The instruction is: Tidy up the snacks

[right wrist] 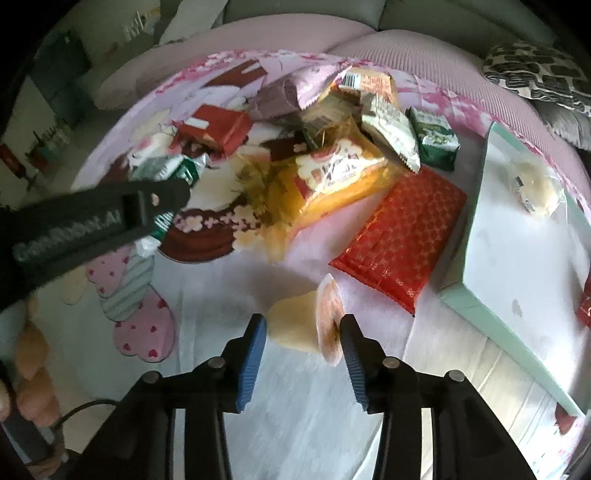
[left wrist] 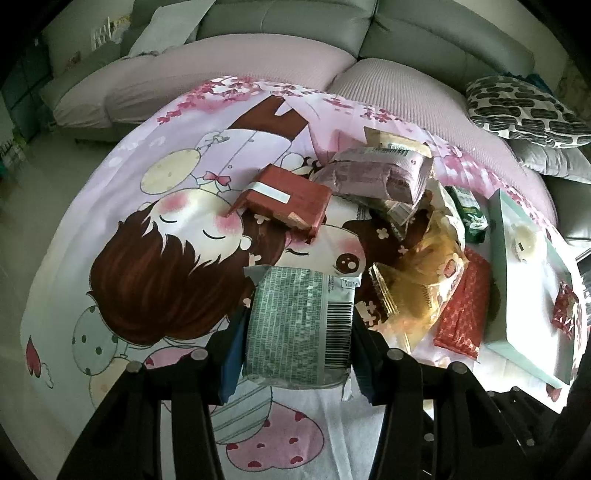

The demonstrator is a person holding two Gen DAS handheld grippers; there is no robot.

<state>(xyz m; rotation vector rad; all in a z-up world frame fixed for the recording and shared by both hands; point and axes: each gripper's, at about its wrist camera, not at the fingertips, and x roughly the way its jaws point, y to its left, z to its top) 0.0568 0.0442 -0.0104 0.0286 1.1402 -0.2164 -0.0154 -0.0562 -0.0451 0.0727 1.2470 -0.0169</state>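
My left gripper (left wrist: 295, 332) is shut on a green-and-white snack packet (left wrist: 299, 328) and holds it above the cartoon-print cloth (left wrist: 147, 206); it also shows in the right wrist view (right wrist: 162, 184). My right gripper (right wrist: 303, 332) is shut on a pale jelly cup (right wrist: 303, 325) lying on its side between the blue pads. A pile of snacks lies behind: a red wafer pack (left wrist: 288, 201), a purple pack (left wrist: 373, 173), a yellow bag (right wrist: 332, 177), a red patterned packet (right wrist: 399, 229) and a green packet (right wrist: 436, 140).
A mint-edged white tray (right wrist: 517, 251) lies at the right with a round pastry (right wrist: 535, 184) and a red wrapped snack (left wrist: 565, 310) on it. A grey sofa (left wrist: 295, 22) and a patterned cushion (left wrist: 524, 107) stand behind the table.
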